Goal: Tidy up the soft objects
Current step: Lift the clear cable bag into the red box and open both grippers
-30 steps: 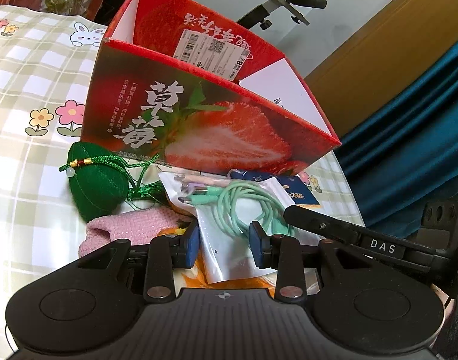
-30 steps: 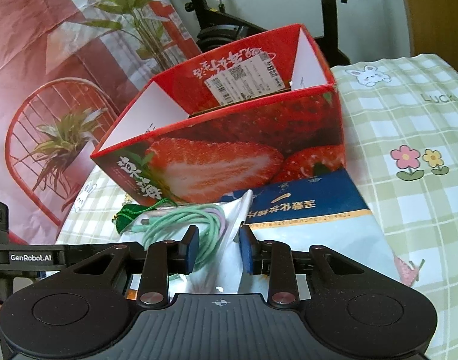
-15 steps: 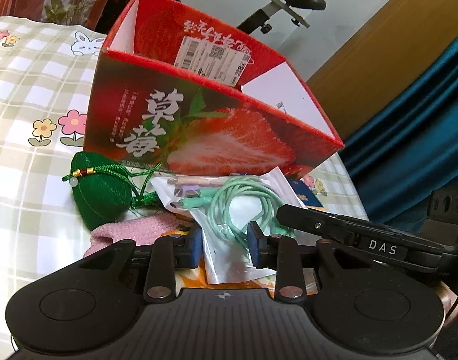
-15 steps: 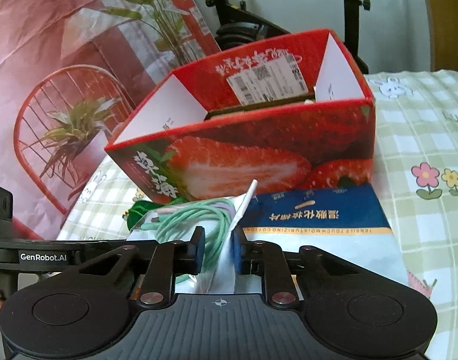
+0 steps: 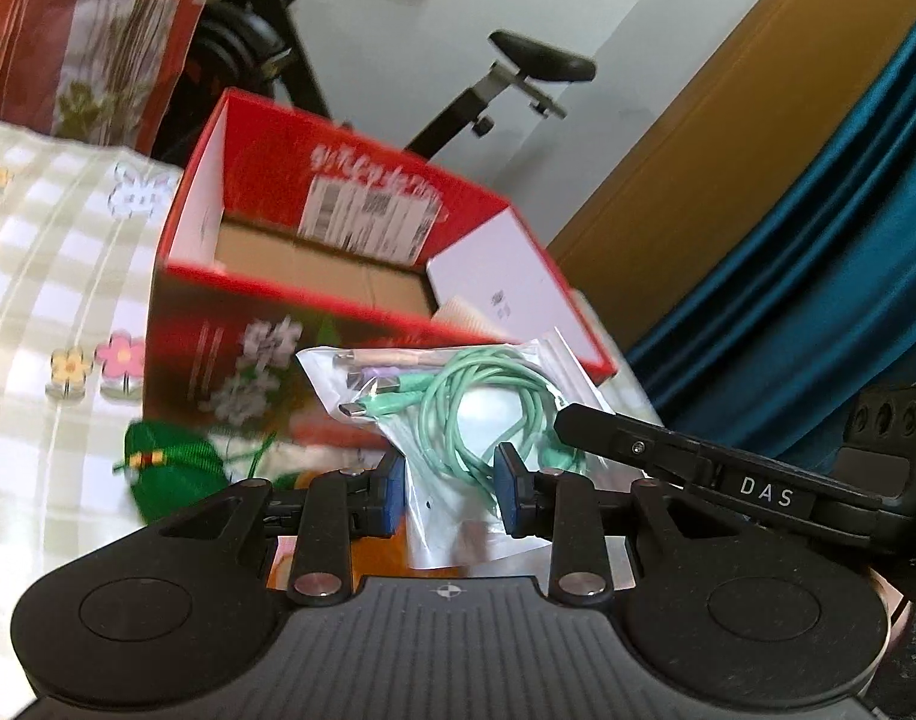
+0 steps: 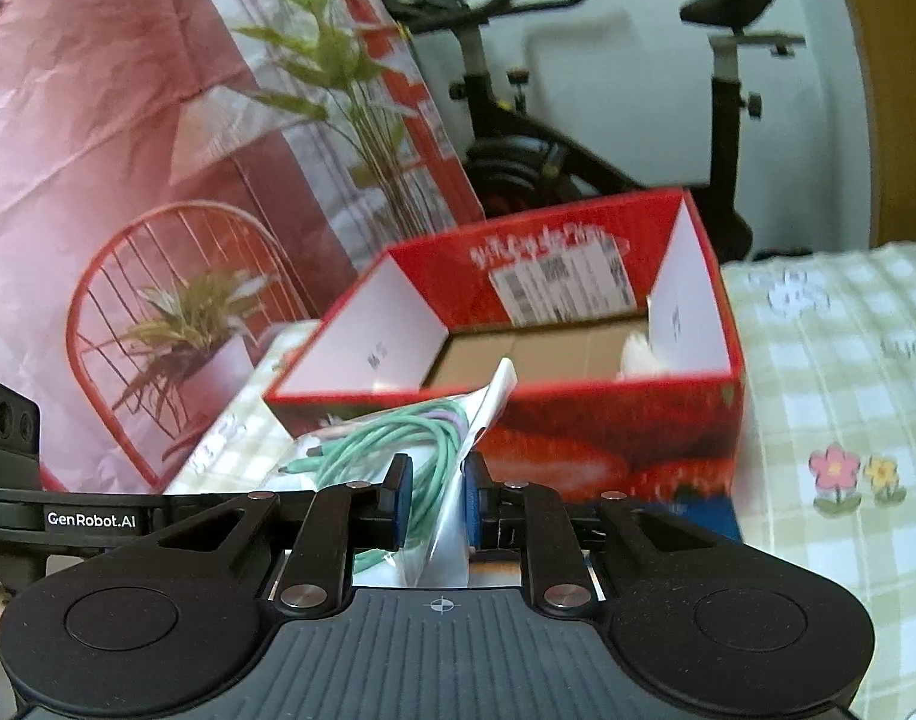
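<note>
A clear plastic bag of mint-green cables (image 5: 458,420) hangs in the air in front of the red strawberry box (image 5: 350,276). My right gripper (image 6: 437,501) is shut on the cable bag (image 6: 440,462) and holds it above the table, near the box's (image 6: 577,324) front wall. My left gripper (image 5: 450,486) is open, its blue pads either side of the bag's lower part, not pressing it. The right gripper's body (image 5: 727,474) shows in the left wrist view. The open box holds something white (image 6: 637,354) in one corner.
A green knitted pouch with a cord (image 5: 170,468) lies on the checked tablecloth (image 5: 50,312) left of the bag. A blue packet (image 6: 697,516) lies by the box's front. An exercise bike (image 6: 577,138) and a printed backdrop (image 6: 128,180) stand behind the table; a blue curtain (image 5: 817,240) is right.
The right gripper closed on the cable bag and lifted it off the table. Both grippers rose, so the box's inside now shows. The pink knitted item dropped out of view.
</note>
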Demonstrator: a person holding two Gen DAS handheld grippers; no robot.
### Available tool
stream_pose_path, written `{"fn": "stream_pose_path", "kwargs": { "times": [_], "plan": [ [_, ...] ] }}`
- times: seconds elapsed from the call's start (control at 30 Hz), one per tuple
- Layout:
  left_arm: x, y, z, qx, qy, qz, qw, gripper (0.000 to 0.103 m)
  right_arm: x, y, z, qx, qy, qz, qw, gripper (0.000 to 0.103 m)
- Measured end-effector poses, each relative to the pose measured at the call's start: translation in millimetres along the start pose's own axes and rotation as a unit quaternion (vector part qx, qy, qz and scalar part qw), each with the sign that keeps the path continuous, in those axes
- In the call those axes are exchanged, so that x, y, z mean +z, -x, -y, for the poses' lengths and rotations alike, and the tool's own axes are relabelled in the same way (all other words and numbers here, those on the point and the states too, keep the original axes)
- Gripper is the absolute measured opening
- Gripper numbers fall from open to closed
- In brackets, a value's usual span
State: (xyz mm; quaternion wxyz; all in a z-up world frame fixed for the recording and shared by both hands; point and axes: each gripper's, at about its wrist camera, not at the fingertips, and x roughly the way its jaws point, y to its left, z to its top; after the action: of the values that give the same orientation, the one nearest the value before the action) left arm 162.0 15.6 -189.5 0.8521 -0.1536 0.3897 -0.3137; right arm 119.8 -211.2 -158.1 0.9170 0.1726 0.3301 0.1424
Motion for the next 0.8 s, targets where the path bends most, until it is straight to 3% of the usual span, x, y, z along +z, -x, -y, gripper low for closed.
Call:
{"fn": "stream_pose_path", "kwargs": {
  "times": [0.8],
  "plan": [
    [48, -1, 11, -0.002, -0.031, 0.047, 0.9984, 0.032, 57, -5, -6, 0.001, 0.036, 0.043, 0.998, 0.017]
  ]
}}
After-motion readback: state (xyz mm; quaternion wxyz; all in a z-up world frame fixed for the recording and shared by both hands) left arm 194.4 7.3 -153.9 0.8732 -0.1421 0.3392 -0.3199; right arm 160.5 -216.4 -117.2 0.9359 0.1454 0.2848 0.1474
